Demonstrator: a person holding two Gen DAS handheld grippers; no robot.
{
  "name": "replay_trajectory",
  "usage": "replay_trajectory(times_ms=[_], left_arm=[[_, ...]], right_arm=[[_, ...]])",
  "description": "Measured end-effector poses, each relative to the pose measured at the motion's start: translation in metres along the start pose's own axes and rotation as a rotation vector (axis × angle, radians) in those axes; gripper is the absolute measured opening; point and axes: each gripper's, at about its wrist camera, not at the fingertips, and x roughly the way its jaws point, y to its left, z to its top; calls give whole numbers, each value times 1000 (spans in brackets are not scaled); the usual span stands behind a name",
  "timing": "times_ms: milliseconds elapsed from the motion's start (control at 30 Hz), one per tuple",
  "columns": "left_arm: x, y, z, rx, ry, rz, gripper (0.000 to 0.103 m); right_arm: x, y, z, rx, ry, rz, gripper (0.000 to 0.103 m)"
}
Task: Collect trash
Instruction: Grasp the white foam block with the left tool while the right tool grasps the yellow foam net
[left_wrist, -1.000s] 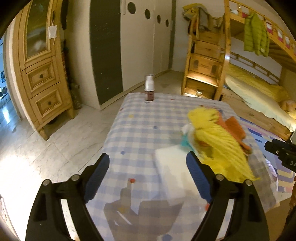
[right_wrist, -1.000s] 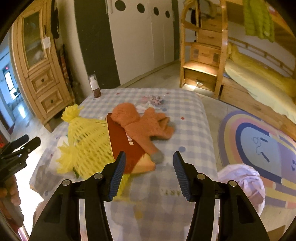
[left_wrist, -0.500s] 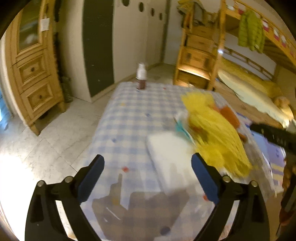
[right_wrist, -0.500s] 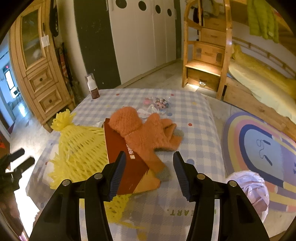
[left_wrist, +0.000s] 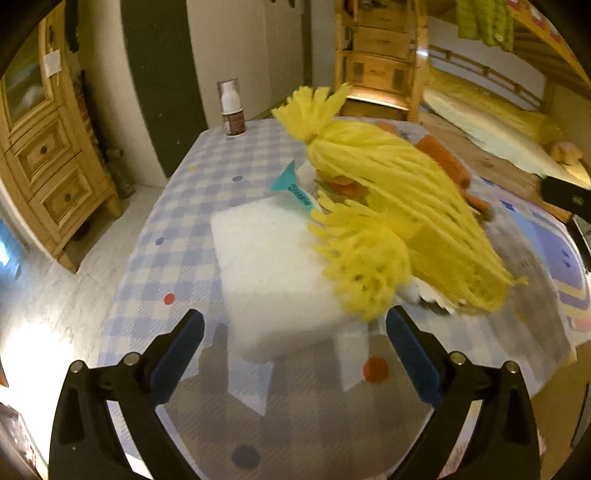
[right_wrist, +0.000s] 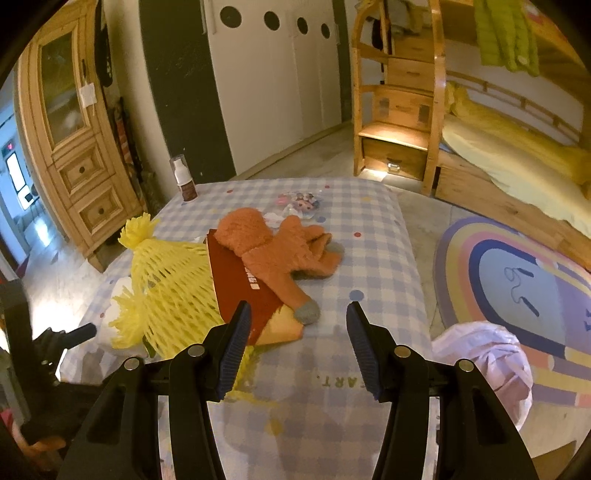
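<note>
A checkered table (left_wrist: 184, 206) (right_wrist: 369, 229) holds a pile. A yellow foam net (left_wrist: 399, 206) (right_wrist: 170, 280) lies over a white block (left_wrist: 266, 273) and a teal wrapper (left_wrist: 295, 188). A red card sleeve (right_wrist: 240, 284) and orange gloves (right_wrist: 280, 247) lie beside the net. A small clear wrapper (right_wrist: 301, 201) lies farther back. My left gripper (left_wrist: 295, 328) is open, just short of the white block. My right gripper (right_wrist: 297, 332) is open above the table's near side, by the red sleeve's corner.
A brown pump bottle (left_wrist: 232, 110) (right_wrist: 184, 182) stands at the table's far corner. A pale plastic bag (right_wrist: 487, 362) sits on the floor at the right, by a rainbow rug (right_wrist: 517, 291). A wooden cabinet (right_wrist: 74, 140) and a bunk bed (right_wrist: 498, 155) surround the table.
My left gripper has moved forward and closer to the white block and yellow net. My right gripper has drawn slightly nearer the red sleeve. Both stay open.
</note>
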Motion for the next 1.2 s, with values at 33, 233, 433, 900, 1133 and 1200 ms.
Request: replay_trajectory(times_ms=[33,233,433,900,1133,1200], left_arm=[[4,0,1,-7,11,16,95],[1,17,-1,-28,19,43,65],[-26,53,-9,-56,-63,-20,59],[-58,74,7,-88,-155,-29,59],[-46,79,-6,-110,-120,-49,60],[-45,82,-8,-117,-117,-54,60]], right_arm=[[-1,-1,-1,4,0,-1,55],[-6,-4,-7,11,0,3,55],[-4,0,-12,9,10,16,55],[1,65,-17,-159,53,147,54],[16,124,-19,-345,45,92,78],[23,139,-17,-390,42,63,83]])
